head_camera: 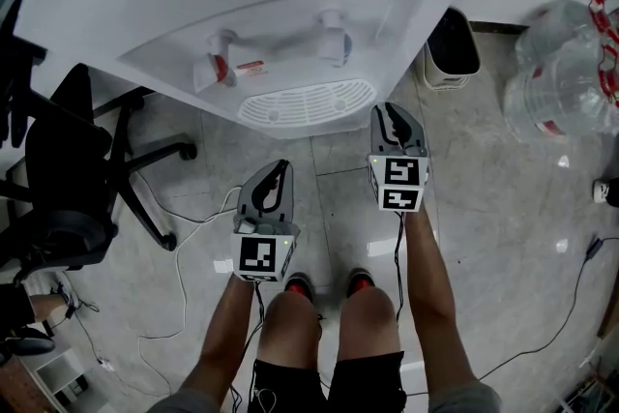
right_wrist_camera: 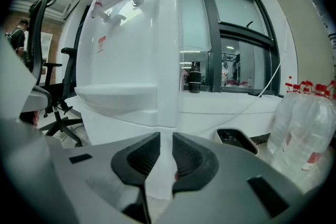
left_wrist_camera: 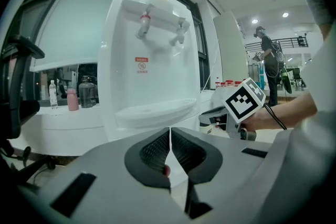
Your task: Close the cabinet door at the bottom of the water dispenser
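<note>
The white water dispenser point(head_camera: 290, 34) stands in front of me, its two taps point(head_camera: 280, 48) and drip tray point(head_camera: 305, 102) seen from above. My right gripper point(head_camera: 390, 111) reaches under the dispenser's right front corner. In the right gripper view its jaws point(right_wrist_camera: 165, 149) stand a narrow gap apart, closed on a thin white panel edge point(right_wrist_camera: 164, 170) that looks like the cabinet door. My left gripper point(head_camera: 280, 167) hangs lower and to the left, short of the dispenser. Its jaws point(left_wrist_camera: 169, 136) are shut with nothing in them. The cabinet's lower front is hidden.
A black office chair point(head_camera: 68, 179) stands at the left. Large clear water bottles point(head_camera: 561, 73) and a black-and-white bin point(head_camera: 452, 48) are at the right. Cables point(head_camera: 184, 276) lie on the tiled floor. A person point(left_wrist_camera: 270, 60) stands far off.
</note>
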Demonstrator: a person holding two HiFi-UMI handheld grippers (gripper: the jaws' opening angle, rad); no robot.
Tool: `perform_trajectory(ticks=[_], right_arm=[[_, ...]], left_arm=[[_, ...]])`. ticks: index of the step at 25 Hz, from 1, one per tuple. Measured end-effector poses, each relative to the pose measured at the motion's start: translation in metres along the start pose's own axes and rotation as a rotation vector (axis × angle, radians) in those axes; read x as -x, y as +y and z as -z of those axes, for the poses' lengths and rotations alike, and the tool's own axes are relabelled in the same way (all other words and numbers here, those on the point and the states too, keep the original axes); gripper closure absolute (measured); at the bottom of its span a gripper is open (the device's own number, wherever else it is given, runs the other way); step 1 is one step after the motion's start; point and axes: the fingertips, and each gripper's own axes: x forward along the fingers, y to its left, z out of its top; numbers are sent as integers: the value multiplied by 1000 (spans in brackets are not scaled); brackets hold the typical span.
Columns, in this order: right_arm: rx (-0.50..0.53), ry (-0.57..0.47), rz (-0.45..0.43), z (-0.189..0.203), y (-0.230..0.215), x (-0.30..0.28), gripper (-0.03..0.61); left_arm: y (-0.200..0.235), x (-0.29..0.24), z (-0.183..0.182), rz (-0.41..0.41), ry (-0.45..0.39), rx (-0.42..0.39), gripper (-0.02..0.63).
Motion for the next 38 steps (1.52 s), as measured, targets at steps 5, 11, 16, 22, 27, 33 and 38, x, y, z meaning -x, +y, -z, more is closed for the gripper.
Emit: perform_trajectory(ticks=[5, 11, 16, 22, 27, 33, 38], right_arm=[[-10, 13, -10, -13, 3, 19, 499], [-31, 41, -32, -51, 9, 61, 499], [-27, 27, -38, -100, 5, 99, 502], [-16, -13, -47, -170, 4, 148, 506], [-28, -36, -54, -223, 10, 188, 513], [-46, -63, -65, -290, 20, 248, 520], [-36, -111, -74, -350, 22, 297, 529]], left_arm=[[-2, 12, -15, 0, 33, 15, 583], [-4, 38, -69, 0, 44, 24, 583], [-13, 61, -125, 2, 26, 13, 583], [-22, 87, -192, -1, 0, 4, 583], [-28, 114, -250, -3, -25, 0, 583], [-28, 153, -324, -18, -48, -14, 583], [-24, 185, -380, -46, -78, -20, 583]])
